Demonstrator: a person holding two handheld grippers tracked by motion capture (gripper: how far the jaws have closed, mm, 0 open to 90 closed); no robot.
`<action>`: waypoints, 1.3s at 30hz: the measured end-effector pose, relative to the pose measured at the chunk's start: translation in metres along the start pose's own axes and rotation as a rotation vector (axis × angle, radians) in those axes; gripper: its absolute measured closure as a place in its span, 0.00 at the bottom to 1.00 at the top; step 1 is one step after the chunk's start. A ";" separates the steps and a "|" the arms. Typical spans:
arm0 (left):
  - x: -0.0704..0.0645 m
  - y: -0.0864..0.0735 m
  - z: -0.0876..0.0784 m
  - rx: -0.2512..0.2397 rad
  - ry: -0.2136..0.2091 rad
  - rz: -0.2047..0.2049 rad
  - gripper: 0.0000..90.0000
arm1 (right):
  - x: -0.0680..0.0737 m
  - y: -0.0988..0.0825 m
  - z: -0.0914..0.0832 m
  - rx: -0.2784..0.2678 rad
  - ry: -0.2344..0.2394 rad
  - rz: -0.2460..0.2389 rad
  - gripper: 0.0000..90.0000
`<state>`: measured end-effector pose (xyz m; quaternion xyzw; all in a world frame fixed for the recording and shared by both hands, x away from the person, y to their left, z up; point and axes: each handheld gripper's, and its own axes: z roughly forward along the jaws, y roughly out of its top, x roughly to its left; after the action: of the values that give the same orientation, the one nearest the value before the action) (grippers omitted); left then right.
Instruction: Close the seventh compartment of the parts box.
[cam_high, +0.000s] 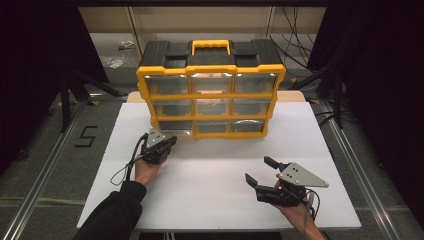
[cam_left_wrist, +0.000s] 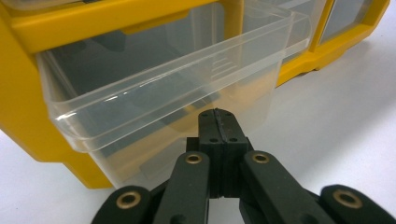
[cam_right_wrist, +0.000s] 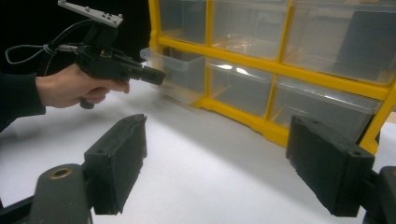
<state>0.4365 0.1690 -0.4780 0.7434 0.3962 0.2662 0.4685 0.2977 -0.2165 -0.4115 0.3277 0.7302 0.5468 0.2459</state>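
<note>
A yellow and black drawer cabinet with clear plastic drawers stands at the back of the white board. Its bottom-left drawer is pulled partly out and looks empty. My left gripper is shut, with nothing between its jaws, and its tips sit right at that drawer's front wall. The high view shows this left gripper just in front of the cabinet's lower left corner. From the right gripper view, the left gripper points at the drawer. My right gripper is held open over the board's front right, its jaws empty.
The white board lies on a grey floor-like surface with metal rails at both sides. The cabinet's other drawers are pushed in. A yellow carry handle tops the cabinet. Cables lie behind it.
</note>
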 end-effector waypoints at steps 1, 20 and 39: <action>0.000 0.000 0.000 -0.001 -0.001 -0.001 1.00 | 0.000 0.000 0.000 0.000 0.000 -0.001 0.24; 0.003 0.003 0.004 -0.015 0.012 -0.008 1.00 | 0.000 0.000 0.002 0.003 0.005 -0.001 0.24; 0.007 0.006 0.013 -0.029 0.030 -0.008 1.00 | 0.000 0.000 0.002 0.003 0.003 -0.001 0.24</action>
<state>0.4519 0.1676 -0.4780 0.7310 0.4021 0.2811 0.4742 0.2990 -0.2153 -0.4115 0.3266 0.7315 0.5463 0.2446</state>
